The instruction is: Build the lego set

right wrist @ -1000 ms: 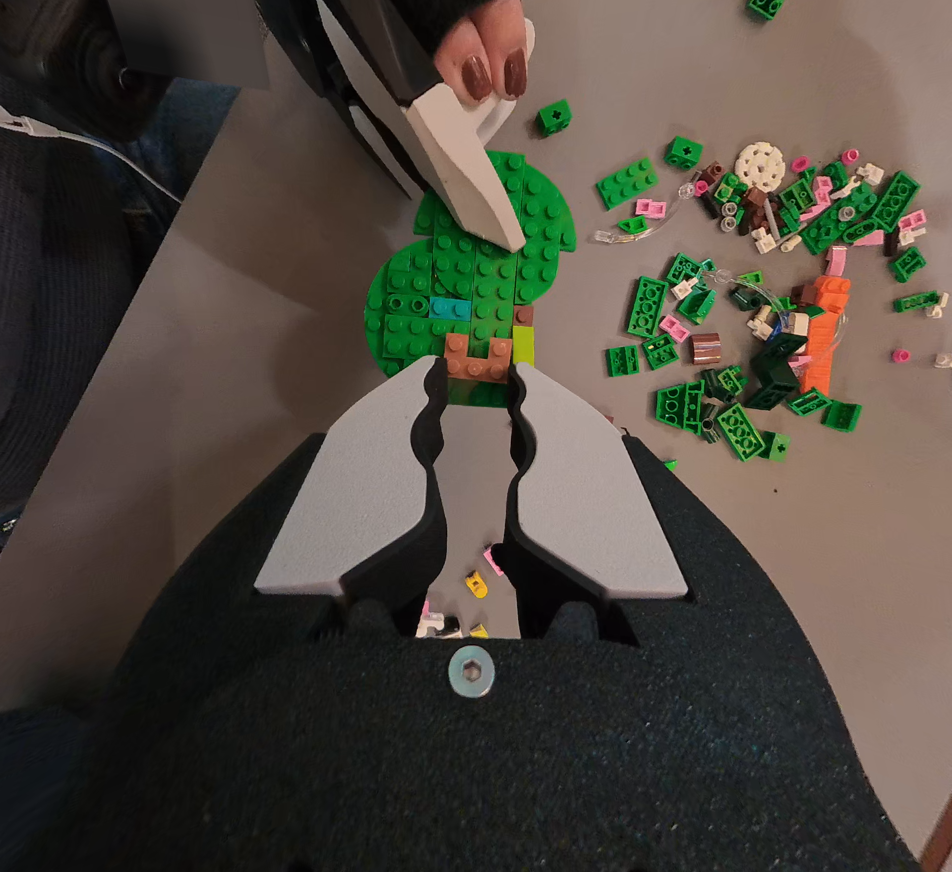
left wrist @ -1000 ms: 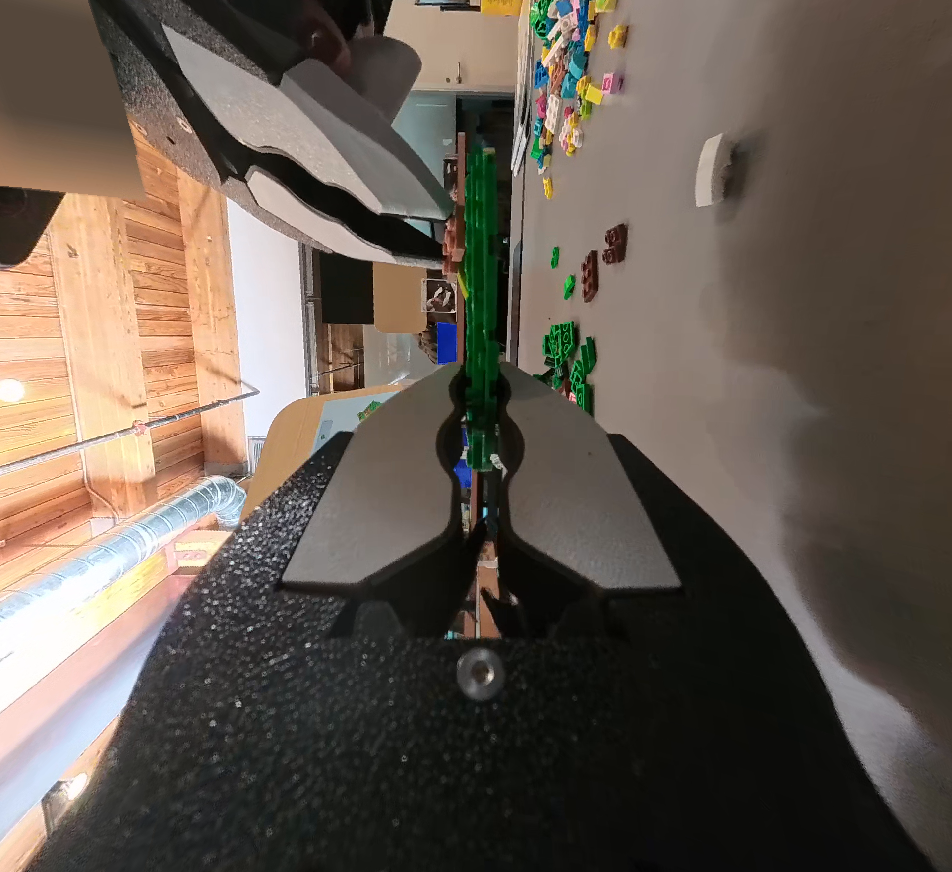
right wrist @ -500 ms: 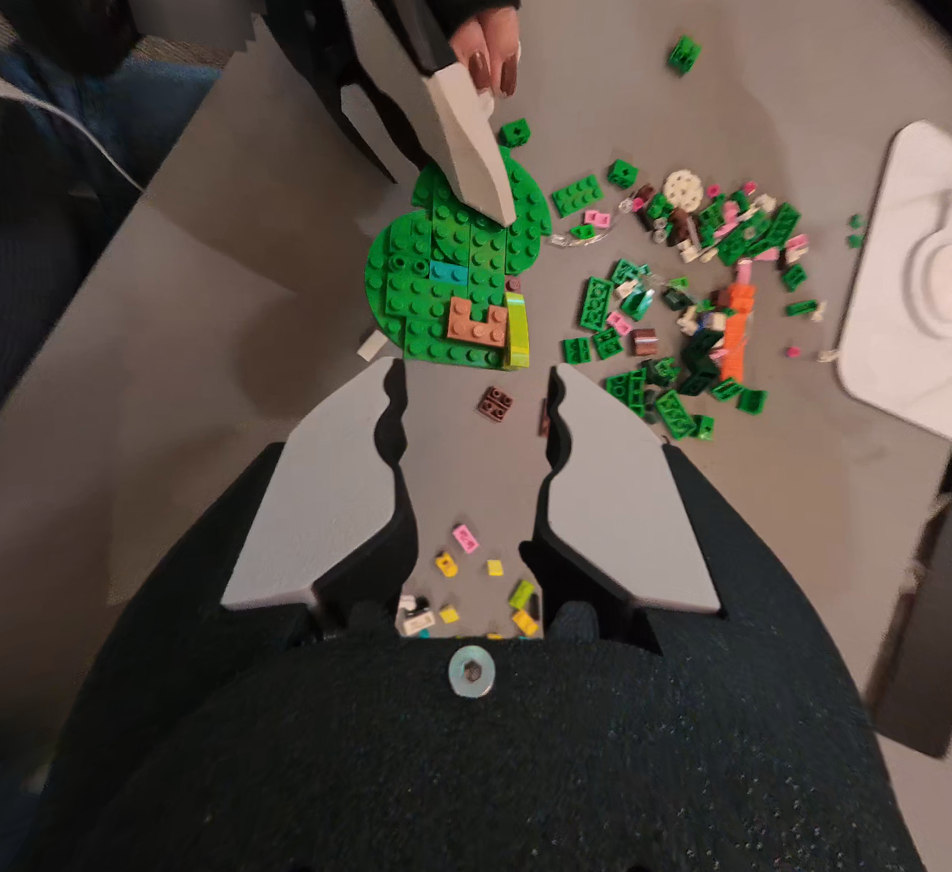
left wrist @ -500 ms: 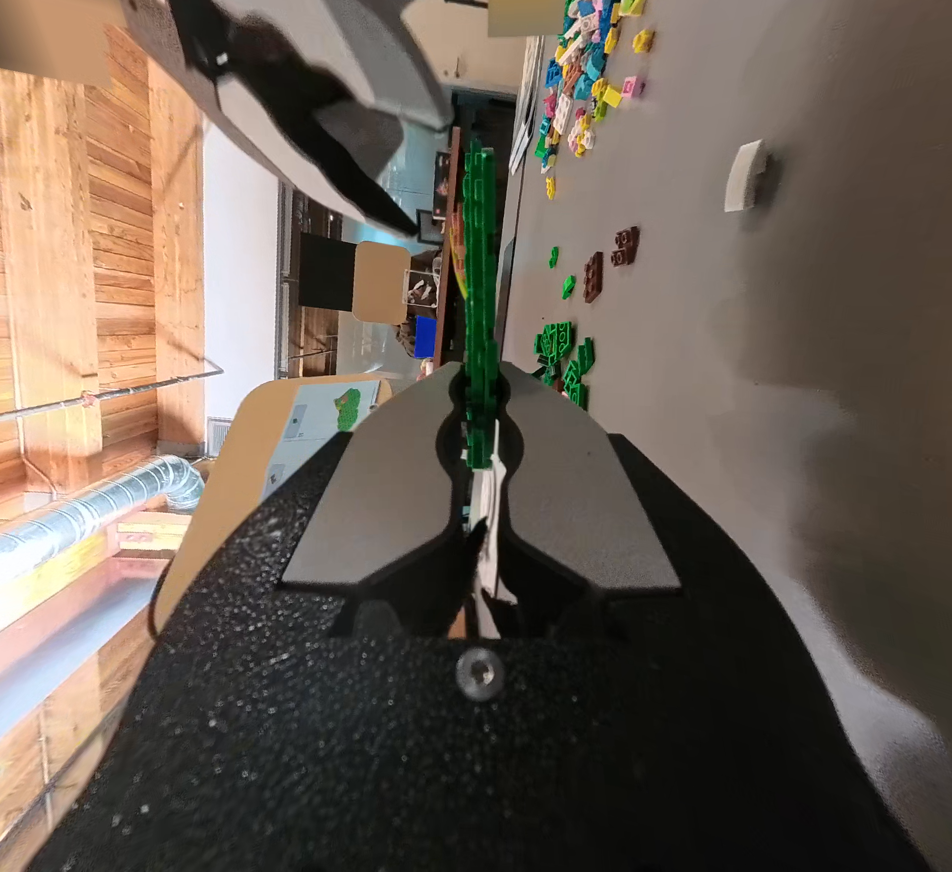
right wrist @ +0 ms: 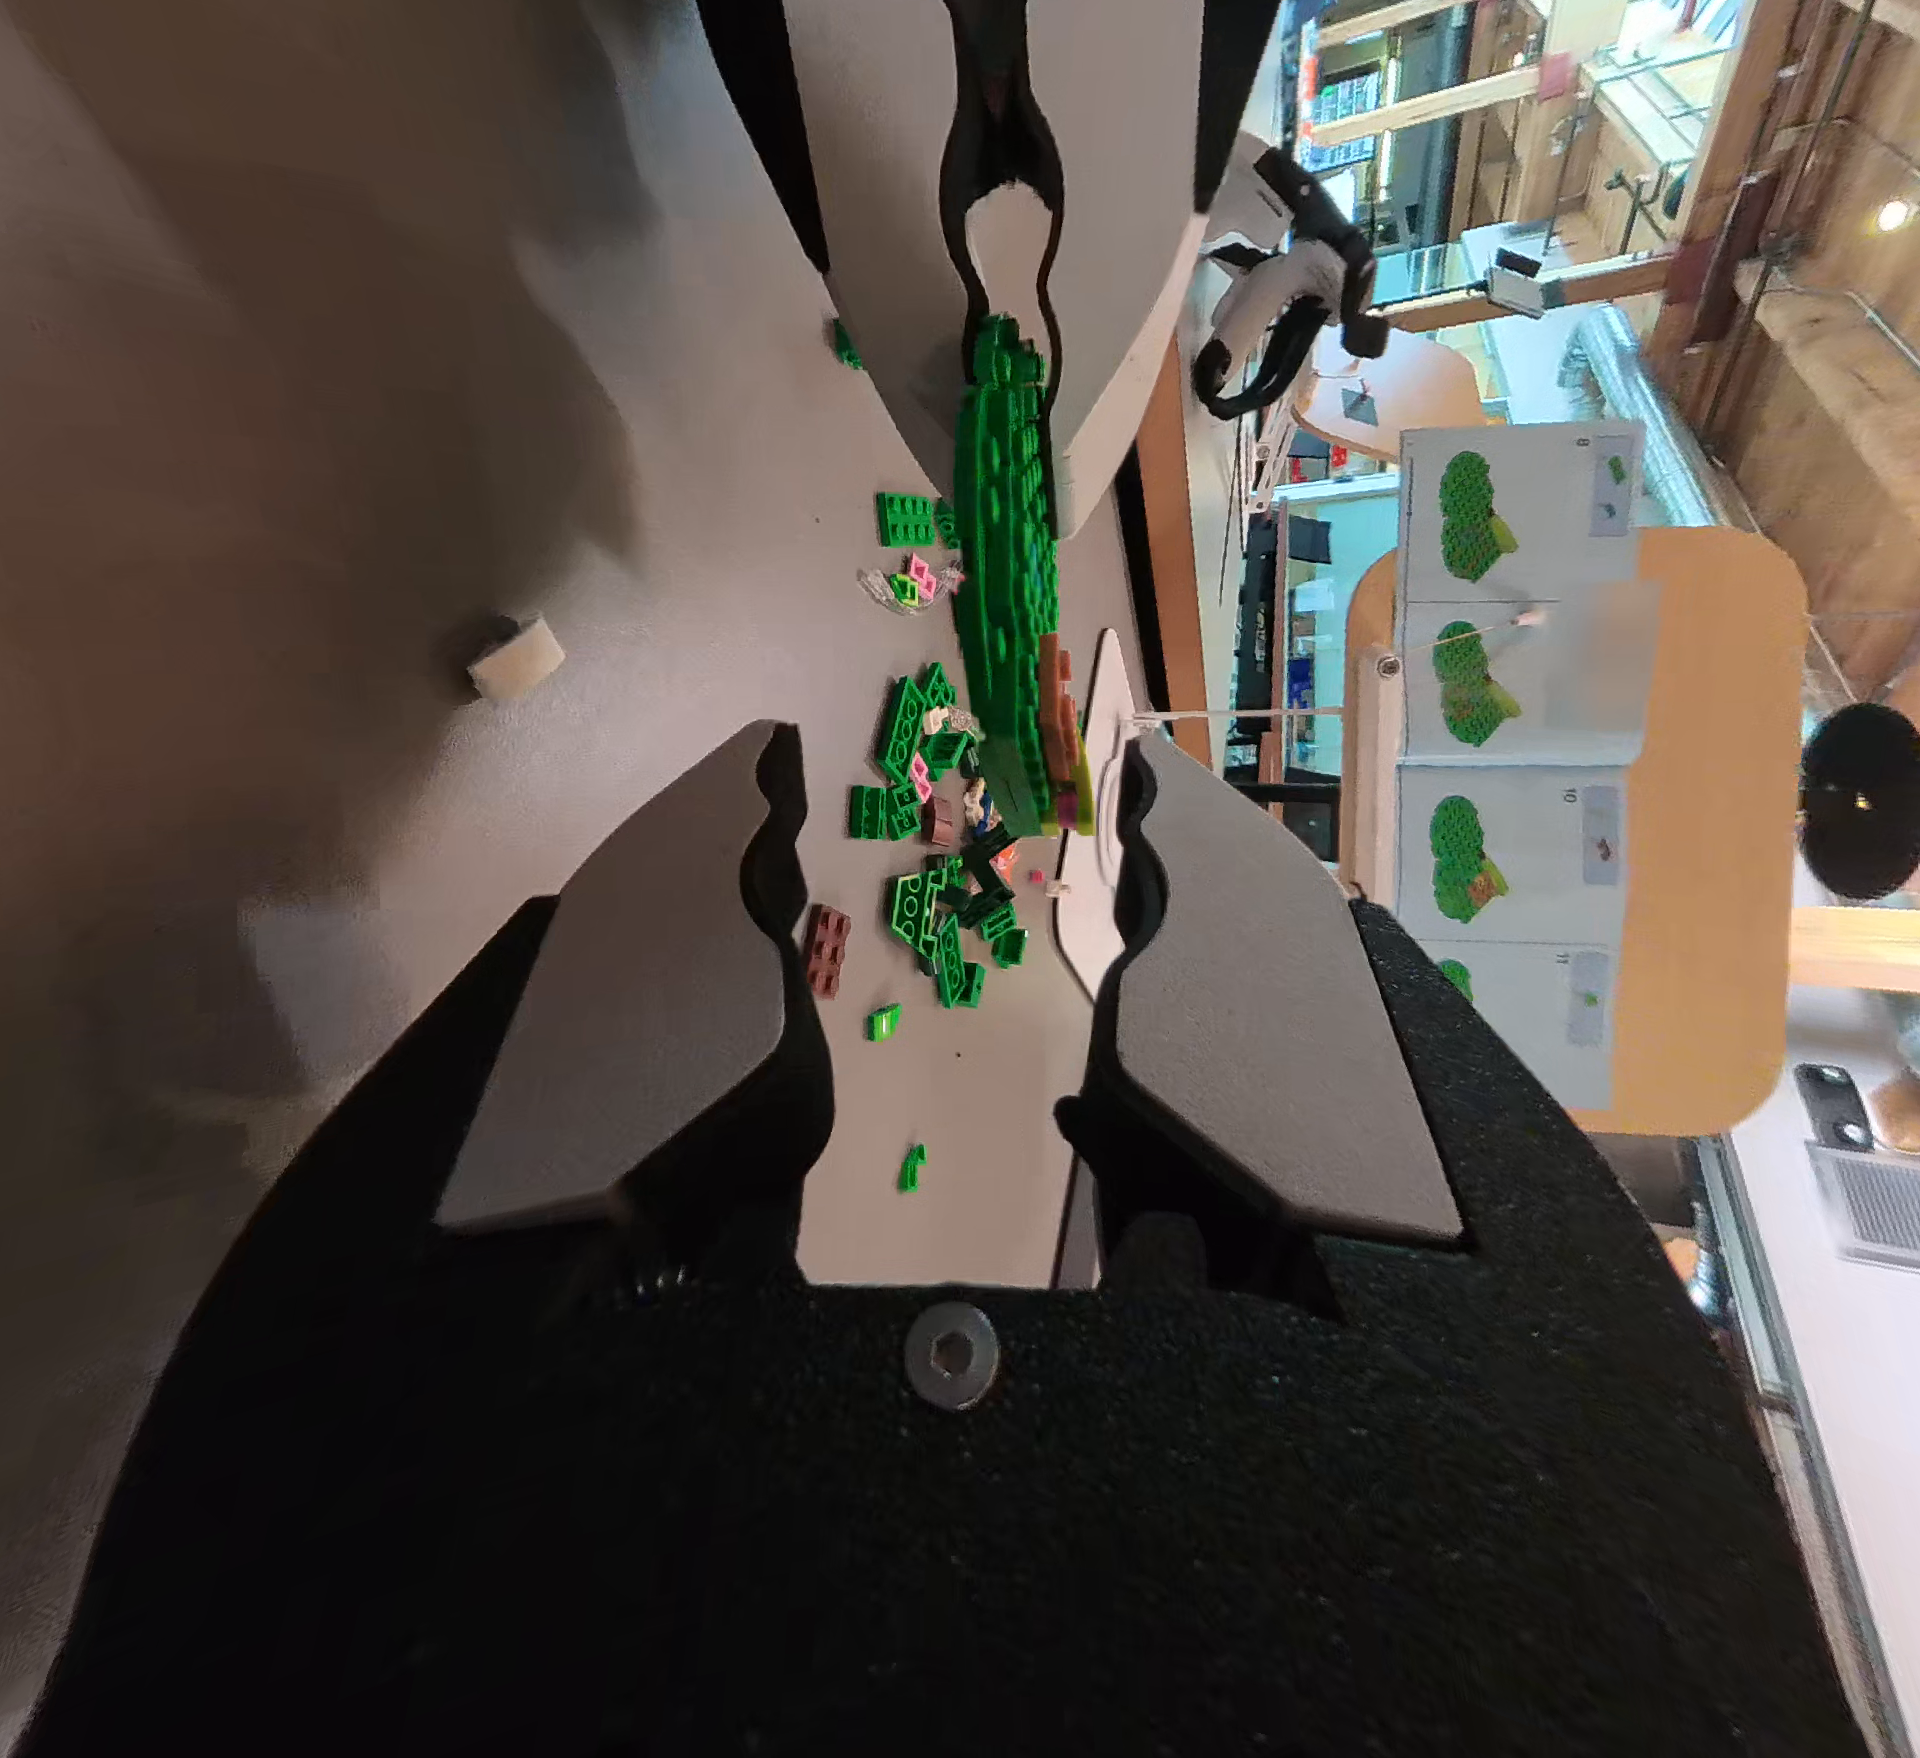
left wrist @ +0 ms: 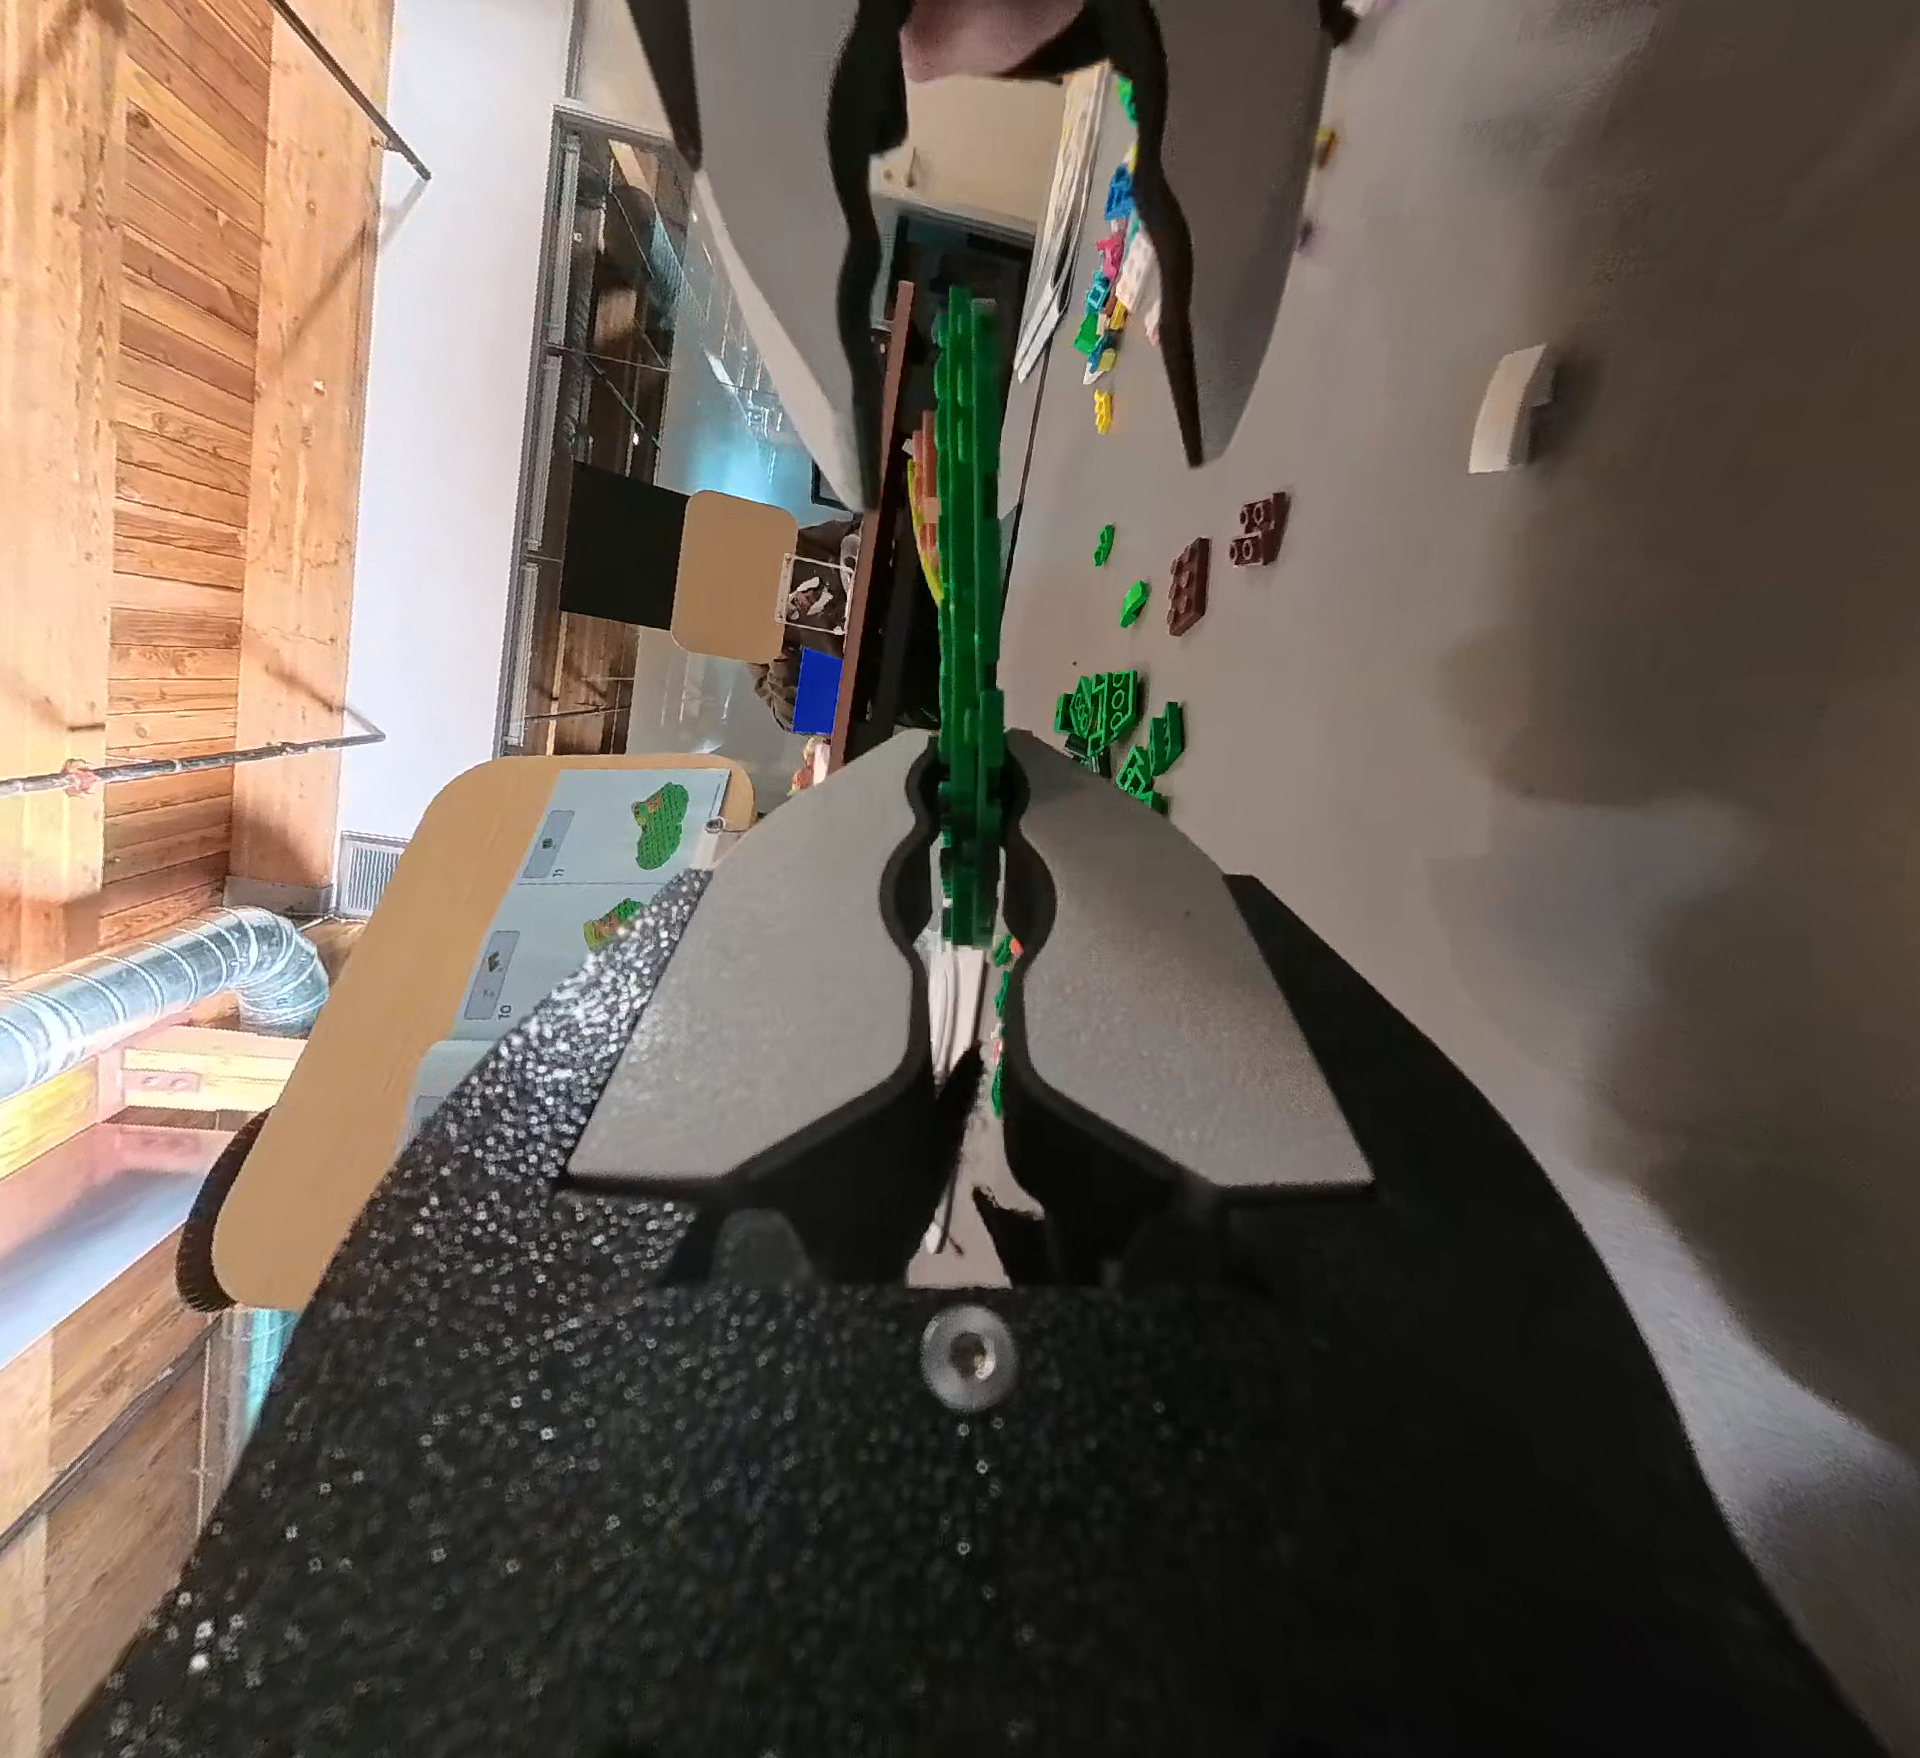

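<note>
The green lego plate build [left wrist: 966, 513] is seen edge-on, with a brown brick [right wrist: 1055, 700] and a lime piece [right wrist: 1081, 804] at its near end. My left gripper [left wrist: 966, 763] is shut on the plate's edge and holds it above the grey table. In the right wrist view the left gripper [right wrist: 1003, 378] clamps the far end of the plate [right wrist: 1008, 565]. My right gripper [right wrist: 961, 752] is open and empty, just short of the plate's near end. It also shows in the left wrist view [left wrist: 1029, 461], open, facing the plate's far edge.
A pile of loose green bricks [right wrist: 935, 877] lies on the grey table [right wrist: 364, 461], with brown pieces [left wrist: 1190, 570] and a white curved piece [left wrist: 1512, 409] nearby. Many coloured bricks [left wrist: 1117, 274] lie farther off. An instruction booklet [right wrist: 1507, 721] rests on a wooden board beside the table. There is about 5 centimeters between the tips of the two grippers.
My right gripper opened, drew back from the brown brick on the plate and swung round to face the plate edge-on. My left gripper kept its hold on the plate.
</note>
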